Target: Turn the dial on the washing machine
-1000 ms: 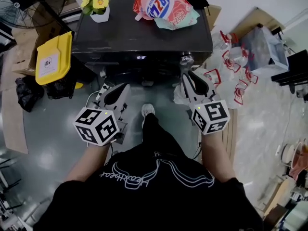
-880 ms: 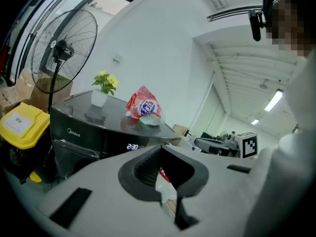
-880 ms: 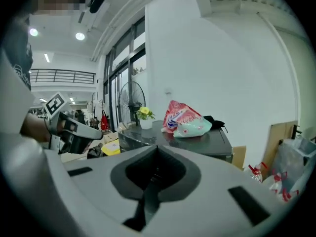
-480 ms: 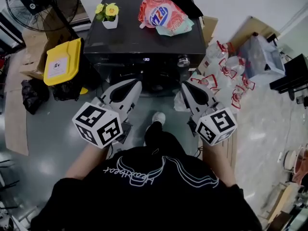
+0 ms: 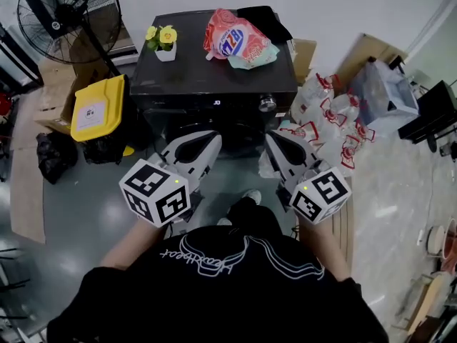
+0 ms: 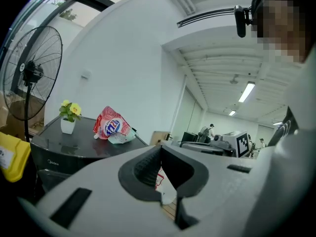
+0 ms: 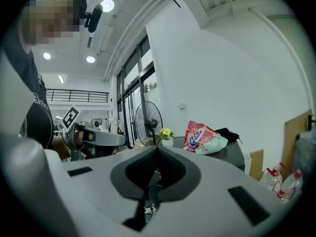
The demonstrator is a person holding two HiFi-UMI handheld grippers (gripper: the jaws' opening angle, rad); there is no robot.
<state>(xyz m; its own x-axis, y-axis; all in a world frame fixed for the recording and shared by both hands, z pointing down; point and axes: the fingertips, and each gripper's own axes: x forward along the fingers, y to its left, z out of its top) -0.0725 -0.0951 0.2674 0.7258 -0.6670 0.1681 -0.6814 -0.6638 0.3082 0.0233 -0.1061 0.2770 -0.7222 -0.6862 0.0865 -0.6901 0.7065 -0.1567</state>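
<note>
Claws are backing off: left claw [image 5: 213, 138] and right claw [image 5: 271, 137], both closed and empty, are leaving the dial [image 5: 267, 103] ahead. Turning is likely ending.

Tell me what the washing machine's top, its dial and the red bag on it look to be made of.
The washing machine top is dark and glossy with faint reflections: painted metal or plastic, hard to tell which. The dial is silver with a bright glint: metal or chromed plastic. The red bag is crinkled, printed, shiny film, most likely soft plastic.
</note>
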